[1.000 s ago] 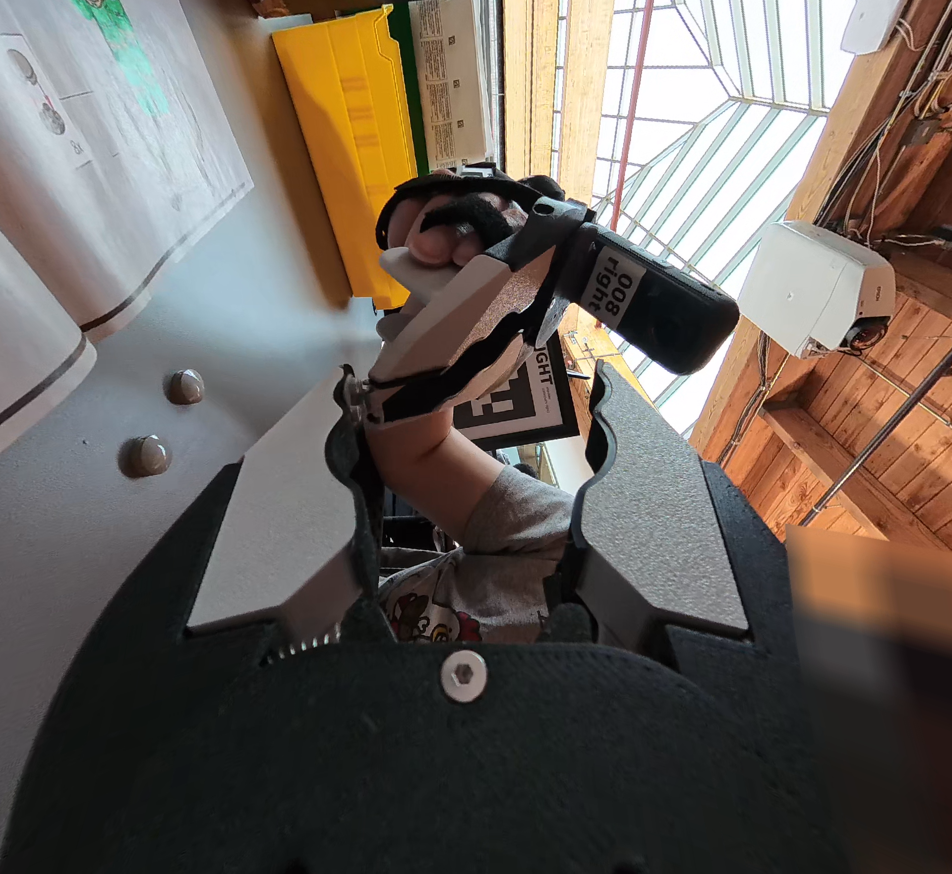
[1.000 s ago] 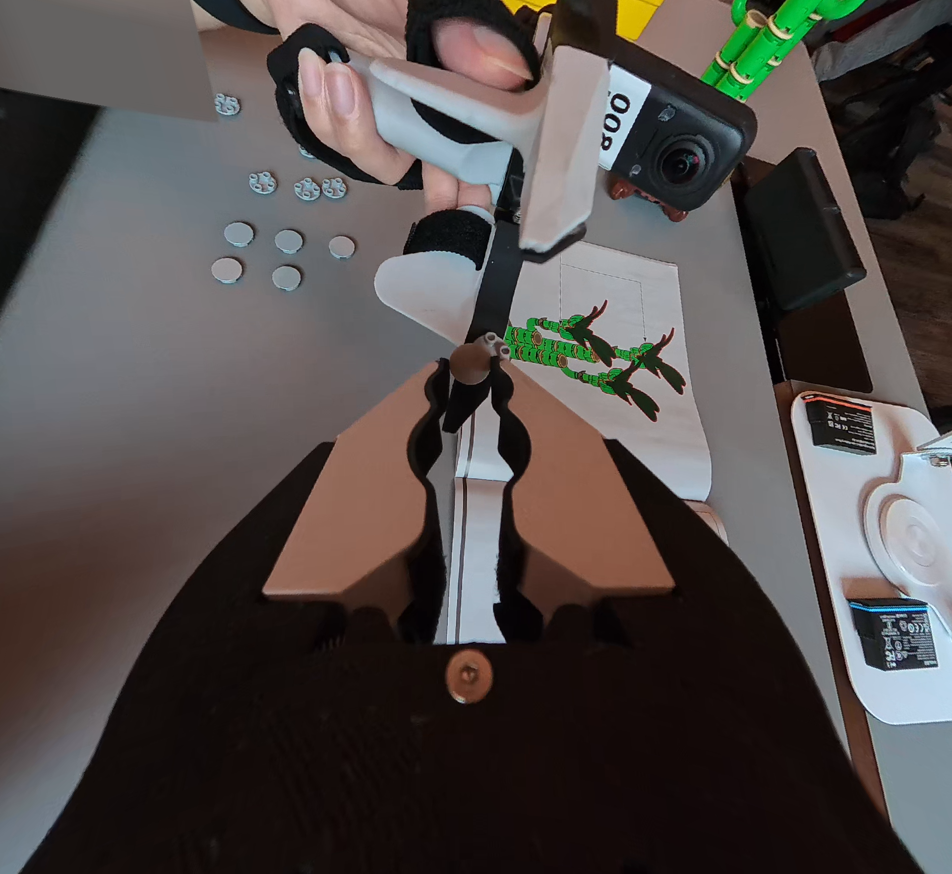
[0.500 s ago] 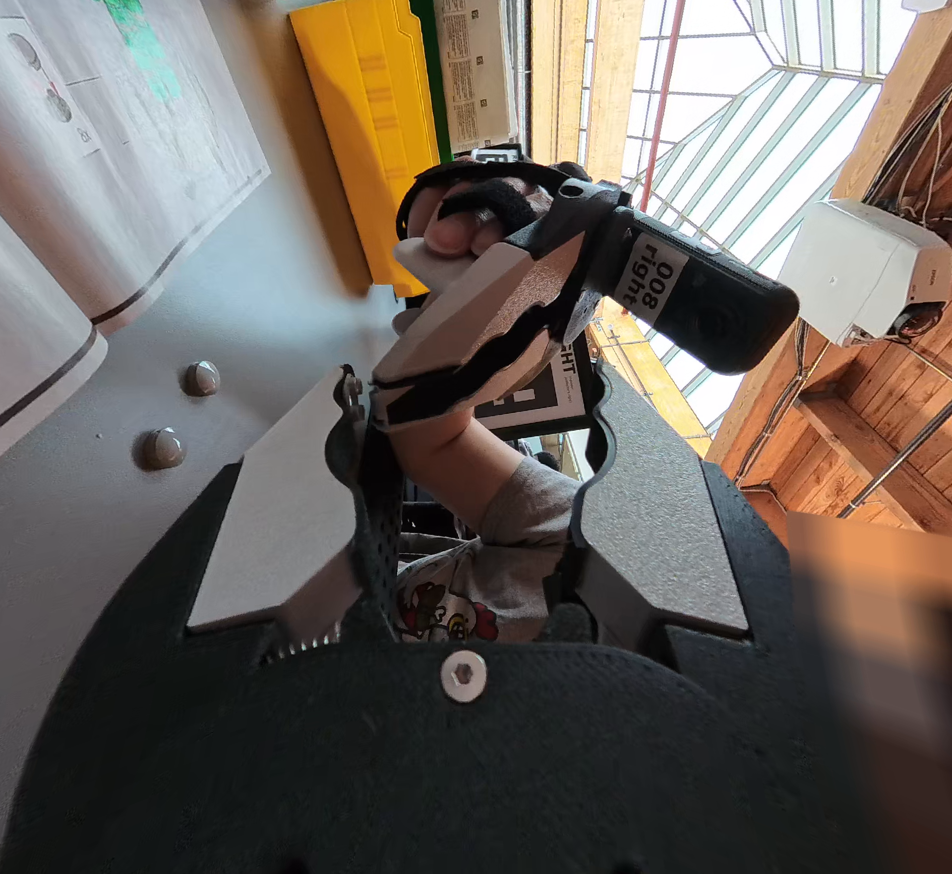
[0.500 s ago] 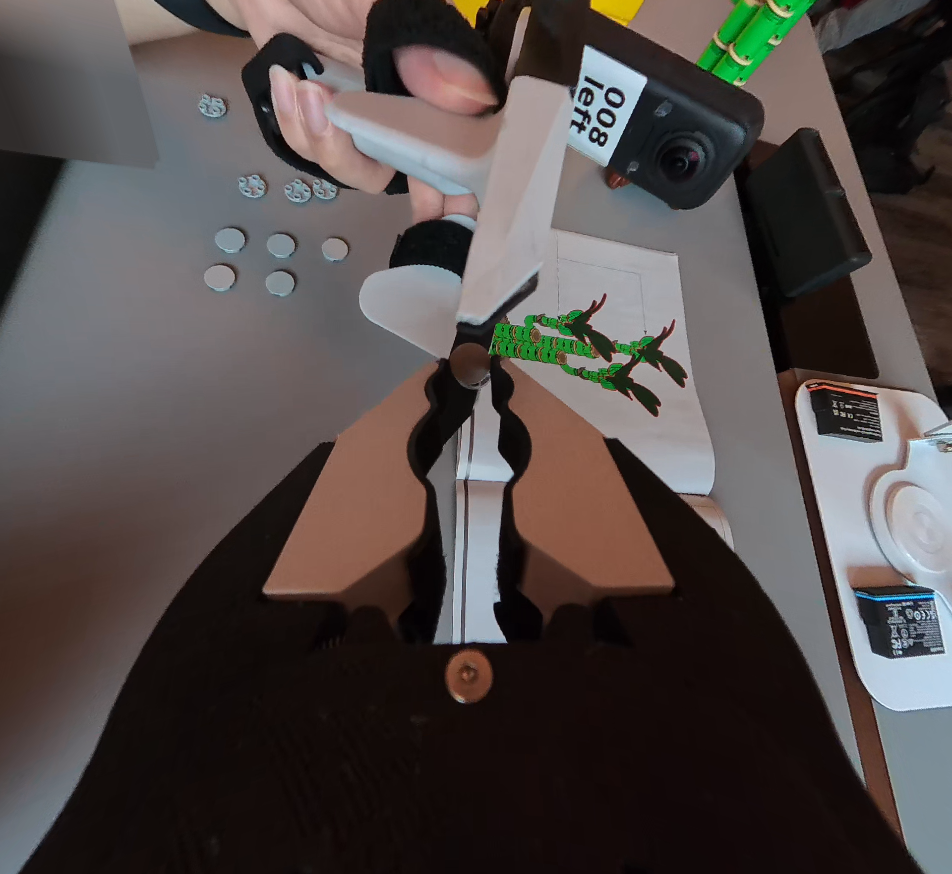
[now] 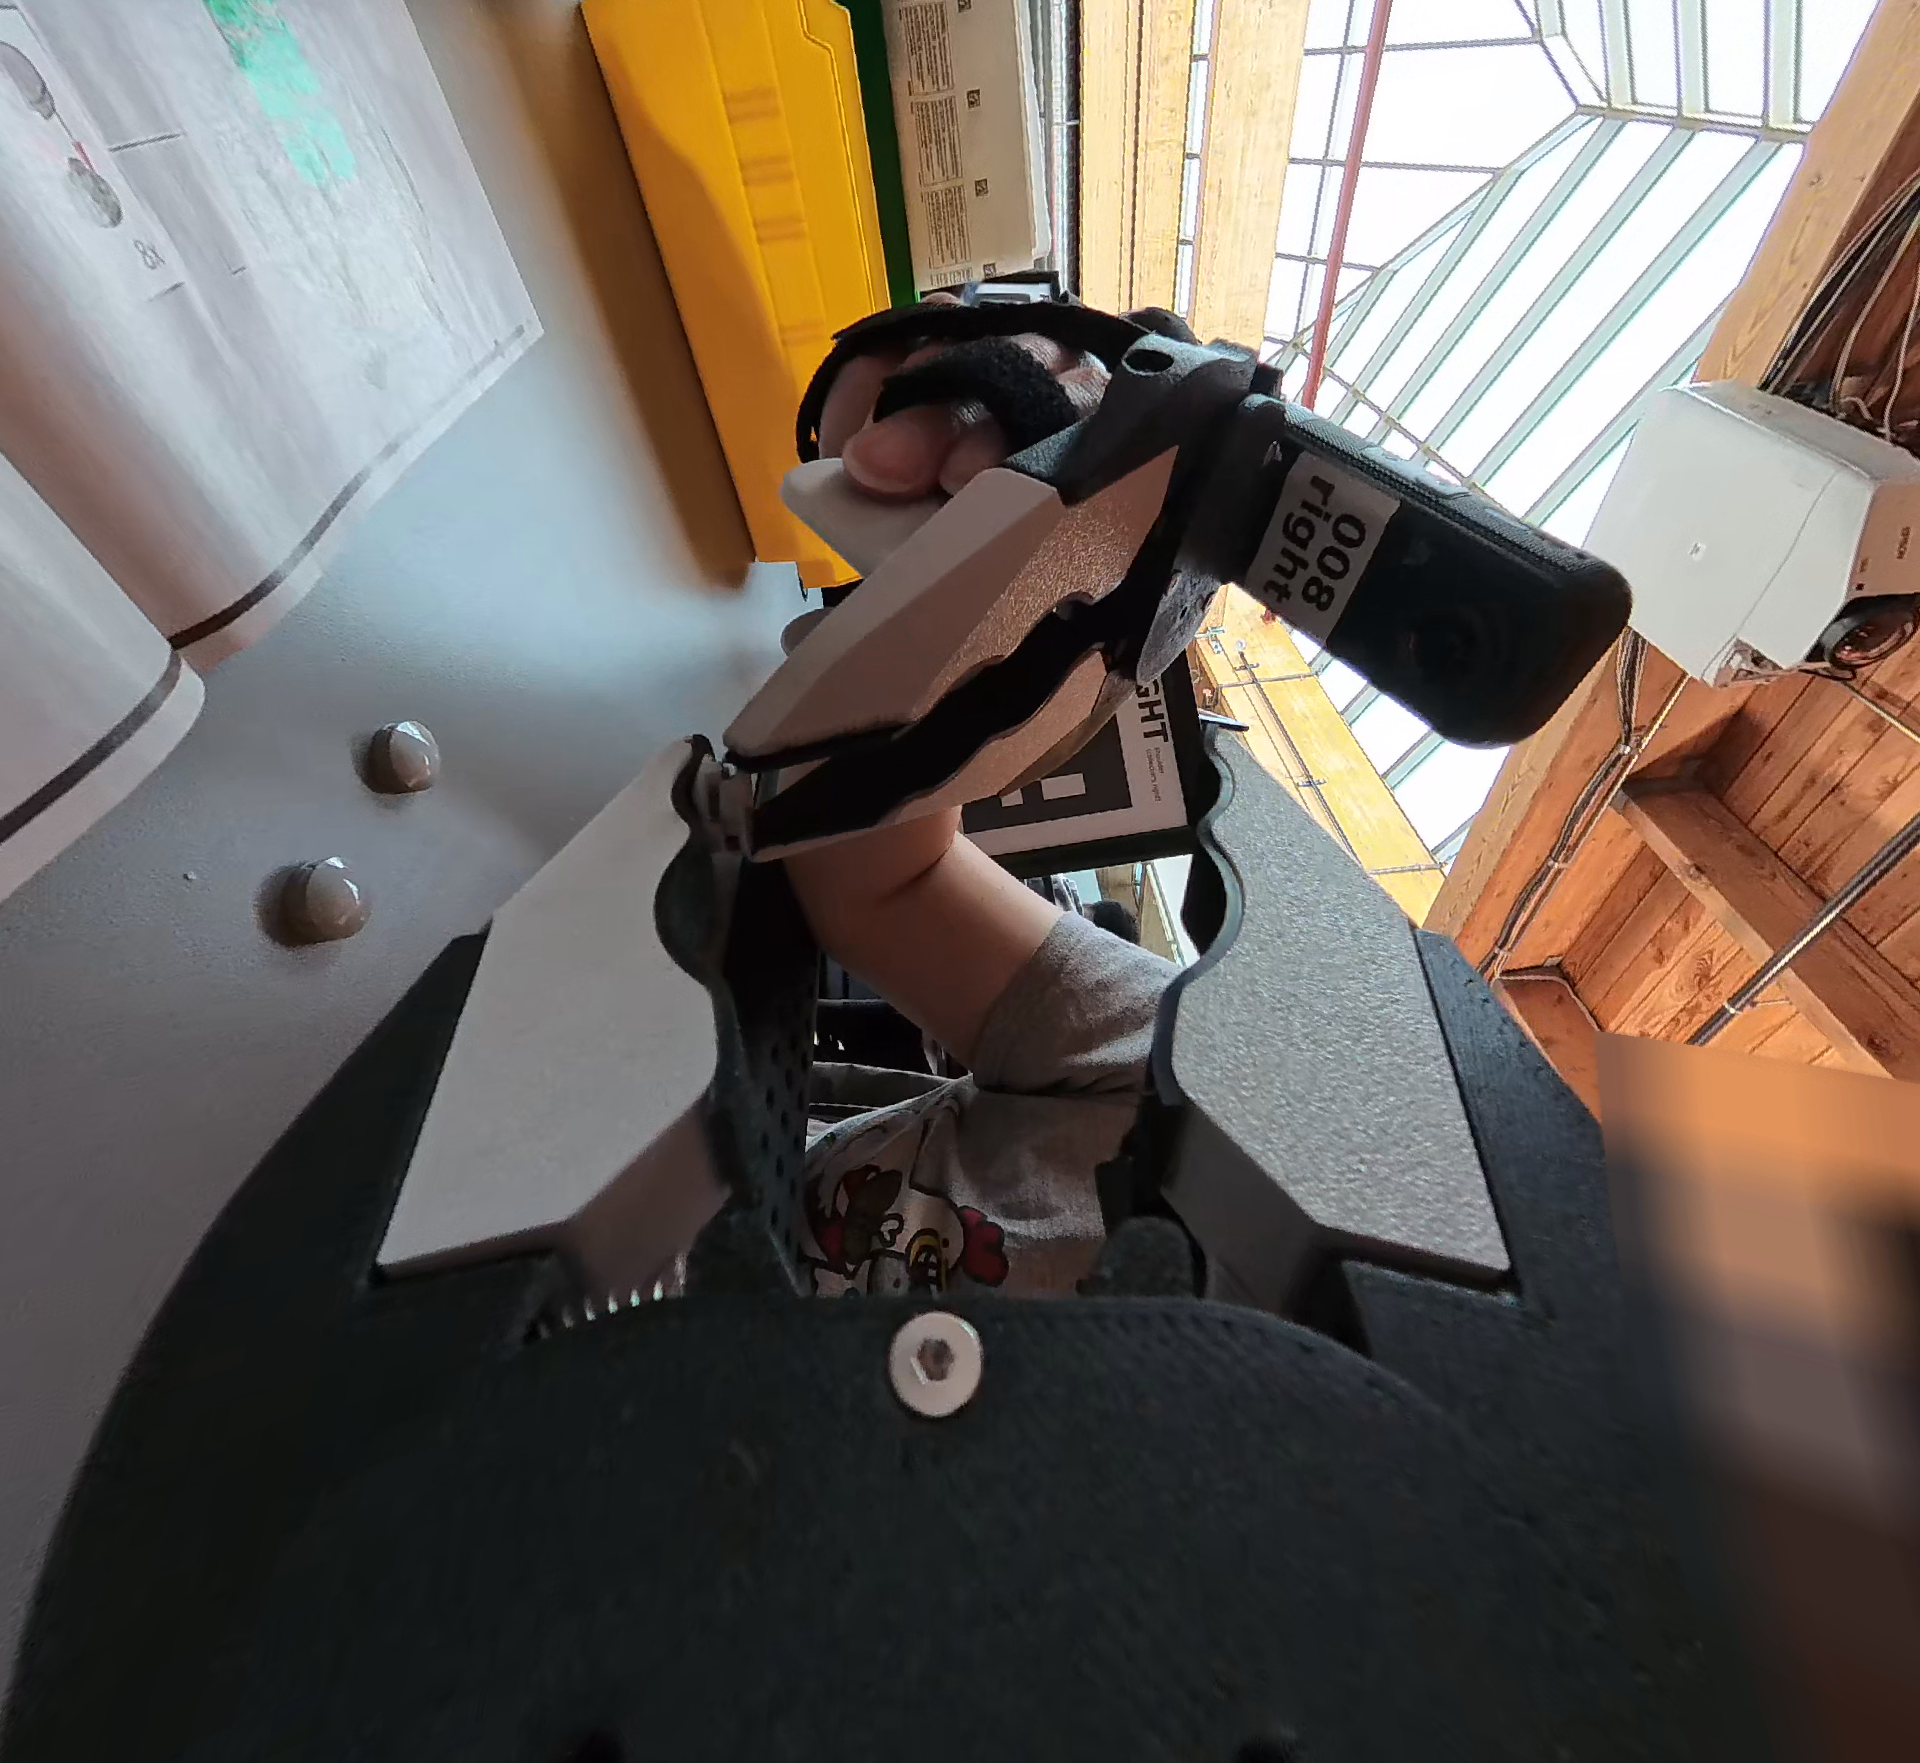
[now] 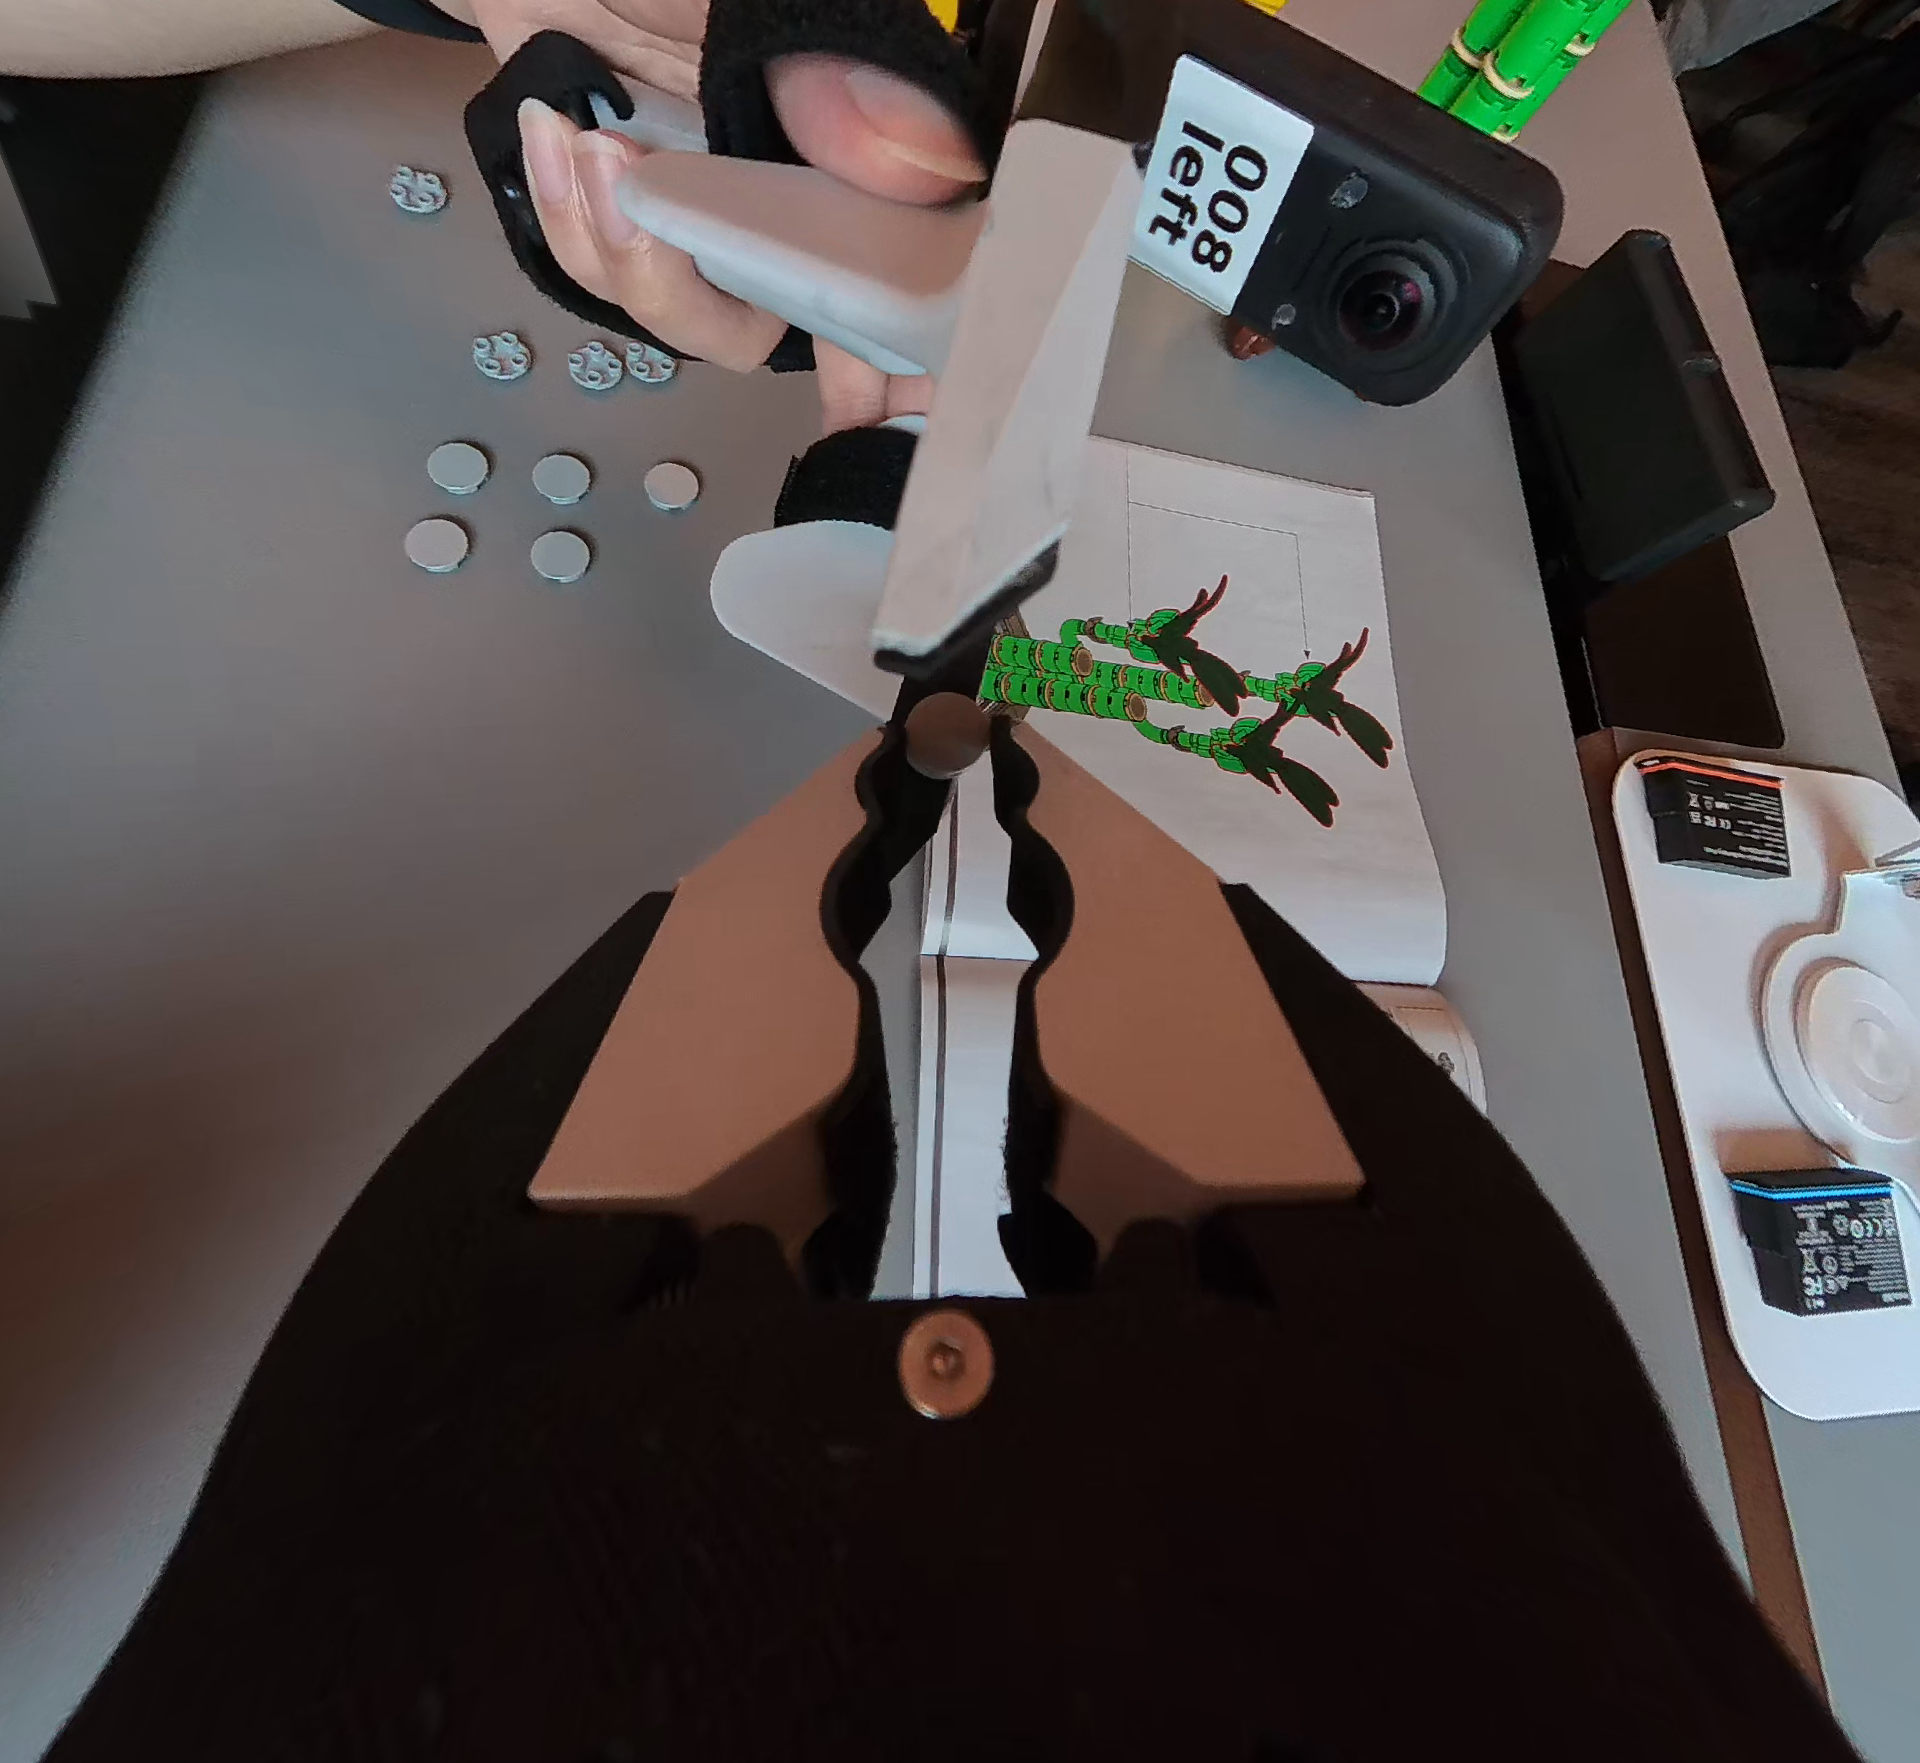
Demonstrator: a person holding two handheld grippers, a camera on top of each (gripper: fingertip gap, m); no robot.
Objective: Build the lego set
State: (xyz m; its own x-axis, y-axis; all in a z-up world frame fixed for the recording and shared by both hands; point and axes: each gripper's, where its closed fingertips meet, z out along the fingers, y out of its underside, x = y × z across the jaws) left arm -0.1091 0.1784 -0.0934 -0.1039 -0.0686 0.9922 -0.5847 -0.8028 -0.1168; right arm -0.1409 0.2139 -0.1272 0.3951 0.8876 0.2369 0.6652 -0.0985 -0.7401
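The right gripper (image 6: 948, 745) pinched a small round grey lego piece (image 6: 943, 739) at its fingertips, jaws nearly closed on it. At twelve o'clock, touching that piece, sat the left gripper (image 5: 940, 794), jaws spread wide and empty. Spare grey discs (image 6: 561, 477) lay on the table (image 6: 260, 778) at ten o'clock.

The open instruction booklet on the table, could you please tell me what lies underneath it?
Only the grey table shows around the booklet. It lies flat, and the right tool, shut on a small round grey piece, covers its near part; anything beneath the pages is hidden.
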